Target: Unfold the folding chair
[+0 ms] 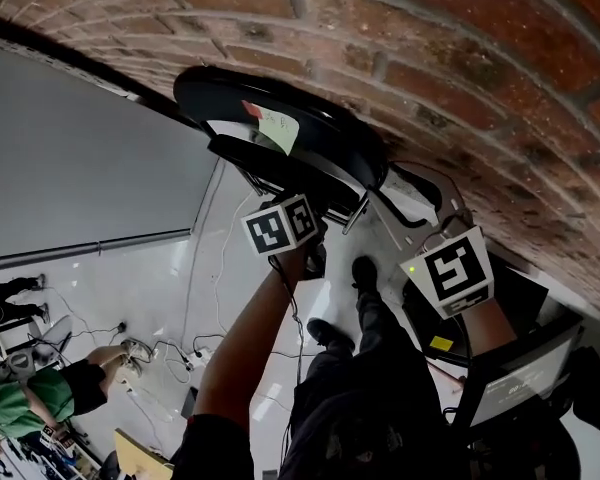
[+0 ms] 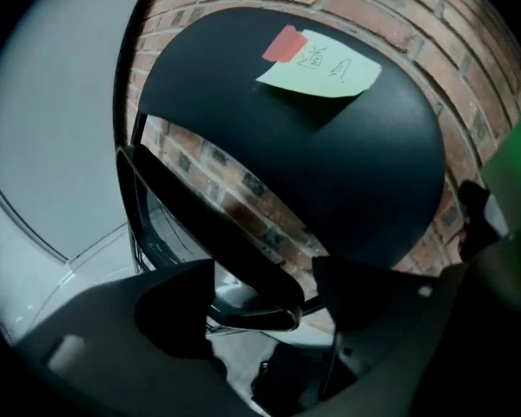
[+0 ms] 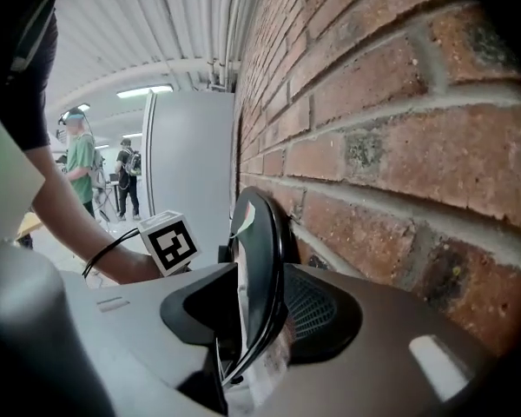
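Folding chair [image 1: 330,158]: black, folded flat, set close against the brick wall [image 1: 460,58]. A pale sticky note [image 2: 321,69] (red tape at one corner) is stuck to the chair's large rounded panel.

Left gripper [image 2: 262,272]: released. Its jaws are held wide apart, and the rim of a second, narrower panel is seen between them, untouched.

Right gripper [image 3: 260,276]: also released. Its jaws are parted around the chair's rim, which is viewed edge-on. No press by either pad is seen.

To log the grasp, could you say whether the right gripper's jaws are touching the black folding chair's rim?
Cannot tell. In the right gripper view the black chair rim stands between the right gripper's jaws; neither contact nor gap shows plainly.
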`<state>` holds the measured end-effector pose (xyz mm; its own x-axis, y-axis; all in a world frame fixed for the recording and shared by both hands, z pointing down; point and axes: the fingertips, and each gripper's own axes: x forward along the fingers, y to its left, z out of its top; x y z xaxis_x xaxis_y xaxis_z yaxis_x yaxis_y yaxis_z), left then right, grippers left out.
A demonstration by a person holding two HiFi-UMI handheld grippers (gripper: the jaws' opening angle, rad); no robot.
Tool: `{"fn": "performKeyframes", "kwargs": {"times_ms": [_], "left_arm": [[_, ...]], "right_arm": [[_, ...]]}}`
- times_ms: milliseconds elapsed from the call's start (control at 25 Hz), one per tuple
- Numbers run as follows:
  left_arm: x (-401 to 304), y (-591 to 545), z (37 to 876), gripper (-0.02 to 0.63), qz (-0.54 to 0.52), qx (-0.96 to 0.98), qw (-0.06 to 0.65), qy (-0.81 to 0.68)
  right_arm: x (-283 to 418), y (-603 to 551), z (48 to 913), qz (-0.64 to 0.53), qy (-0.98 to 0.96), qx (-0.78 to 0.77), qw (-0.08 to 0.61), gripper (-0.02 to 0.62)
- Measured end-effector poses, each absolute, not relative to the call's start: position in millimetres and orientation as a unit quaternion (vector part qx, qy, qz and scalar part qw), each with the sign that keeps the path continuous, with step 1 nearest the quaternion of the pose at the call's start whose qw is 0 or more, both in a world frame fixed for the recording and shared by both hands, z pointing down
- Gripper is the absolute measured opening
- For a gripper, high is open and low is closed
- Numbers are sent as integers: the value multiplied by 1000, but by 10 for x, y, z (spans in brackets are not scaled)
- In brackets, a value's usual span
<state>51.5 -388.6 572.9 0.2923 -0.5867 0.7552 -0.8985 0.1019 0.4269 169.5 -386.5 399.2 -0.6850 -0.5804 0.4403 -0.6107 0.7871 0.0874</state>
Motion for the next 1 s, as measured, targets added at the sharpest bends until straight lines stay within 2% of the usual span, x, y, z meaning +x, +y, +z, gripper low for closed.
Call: {"fn": "performKeyframes", "kwargs": {"times_ms": [80,200,640,800,1000], "left_arm": [[505,-3939,5814,388,159,640,489,-571],[500,-4022,5960,403,171,629,498,-572],[395,-4139,6259,399,176,603,519,-580],[504,-4157,6317,367,179,610,522,-569],[546,-4222,6344,367,162,619,528,-559]], "right_arm": [[1676,-3909,4008,10,-912,326,250,187],[1645,-3955,4054,-8,-906,327,268,190],[1575,-4155,4233,1,-889,360,283,190],[1562,-4182,4358,19,-883,363,296,192],[1511,-4267,4398,8,-883,362,298,190]]}}
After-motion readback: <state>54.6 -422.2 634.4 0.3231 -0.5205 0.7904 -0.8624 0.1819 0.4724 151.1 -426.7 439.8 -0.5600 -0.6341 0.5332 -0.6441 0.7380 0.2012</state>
